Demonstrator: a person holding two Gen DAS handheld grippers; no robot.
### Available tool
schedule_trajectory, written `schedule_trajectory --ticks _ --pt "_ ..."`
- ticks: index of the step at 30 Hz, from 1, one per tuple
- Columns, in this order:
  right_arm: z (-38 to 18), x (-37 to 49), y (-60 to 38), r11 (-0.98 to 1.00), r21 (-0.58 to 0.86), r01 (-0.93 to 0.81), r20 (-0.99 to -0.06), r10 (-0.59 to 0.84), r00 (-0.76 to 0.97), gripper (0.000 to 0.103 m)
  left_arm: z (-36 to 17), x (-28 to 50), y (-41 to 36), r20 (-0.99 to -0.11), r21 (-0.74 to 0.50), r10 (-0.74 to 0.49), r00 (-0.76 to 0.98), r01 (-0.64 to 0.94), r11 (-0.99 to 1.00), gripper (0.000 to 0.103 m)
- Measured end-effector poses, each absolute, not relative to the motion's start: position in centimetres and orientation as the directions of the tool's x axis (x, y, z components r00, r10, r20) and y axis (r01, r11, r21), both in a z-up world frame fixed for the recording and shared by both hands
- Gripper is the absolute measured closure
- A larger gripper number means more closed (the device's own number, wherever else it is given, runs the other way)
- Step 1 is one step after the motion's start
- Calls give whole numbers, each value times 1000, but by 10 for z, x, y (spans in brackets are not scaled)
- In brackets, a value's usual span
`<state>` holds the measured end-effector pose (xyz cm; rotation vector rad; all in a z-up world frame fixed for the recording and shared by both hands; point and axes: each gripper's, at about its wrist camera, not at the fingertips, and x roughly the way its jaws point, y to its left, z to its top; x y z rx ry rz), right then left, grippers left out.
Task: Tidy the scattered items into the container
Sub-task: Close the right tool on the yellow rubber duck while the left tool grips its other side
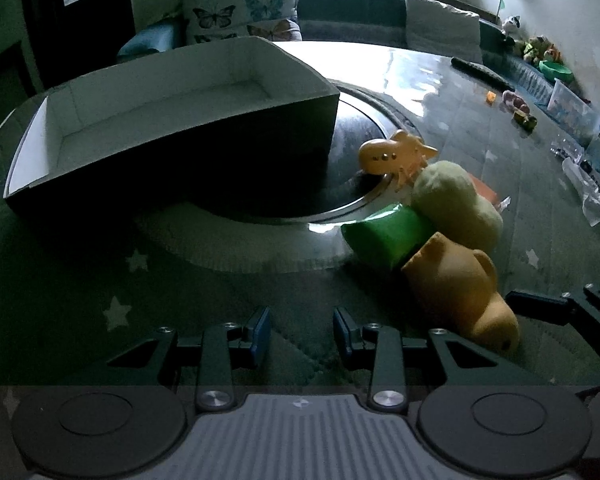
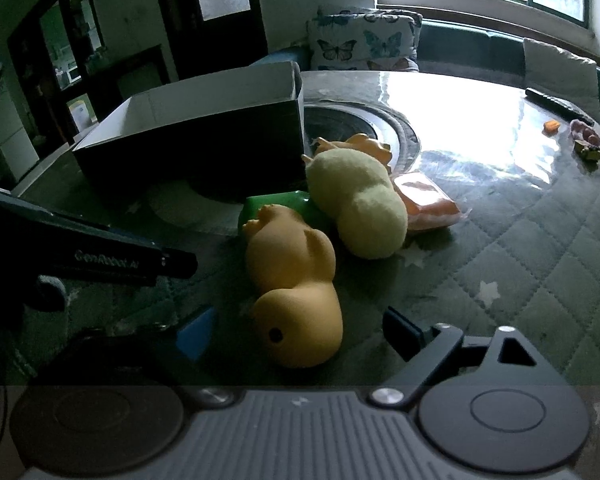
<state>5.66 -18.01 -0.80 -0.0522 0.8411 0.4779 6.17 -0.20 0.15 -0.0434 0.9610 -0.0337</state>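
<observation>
**Soft toys heaped beside an open cardboard box**

A rectangular cardboard box (image 1: 172,128), dark outside and pale inside, stands open-topped on the bench (image 1: 460,92), partly over a round metal inset (image 1: 356,128) with a polished, glossy rim; the bench wears a quilted green cover with a diamond stitch and pale stars under a shiny clear sheet. Just right of the box lies a tight cluster: a smooth, matte yellow rubber duck (image 2: 296,280) on its side, its black eye dot facing the right wrist camera; a fuzzy pale-yellow plush (image 2: 360,204) of rounded lobes leaning against it; a glossy green plastic piece (image 1: 388,234) wedged beneath both; a small hard orange toy airplane (image 1: 392,154) nearest the box; and a flat orange packet (image 2: 428,200) in crinkly clear wrap beside the plush.

The left gripper (image 1: 302,334) hovers low over the cover, its blue-padded jaws a small gap apart with nothing between them; the right gripper (image 2: 300,336) has its jaws spread wide to either side of the duck's head, the pads near it but contact cannot be told.
</observation>
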Motion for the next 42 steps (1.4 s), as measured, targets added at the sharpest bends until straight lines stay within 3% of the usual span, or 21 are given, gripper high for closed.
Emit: schedule_trajectory --ticks 10,20,29,42 --pt "-6 65 -185 889 175 -423 -724 408 557 33 20 60 8 -793 -108 -118 597 54 993 66" --pt "-4 67 -185 876 203 -437 -714 438 547 55 39 61 -12 -748 -225 -311 586 217 950 66" --pt "-4 68 -186 871 214 -441 -711 449 541 55 31 79 -22 -760 -302 -379 528 228 925 66" --pt "-4 68 -187 868 220 -444 -706 456 542 56 19 96 -13 -777 -421 -423 467 115 900 64"
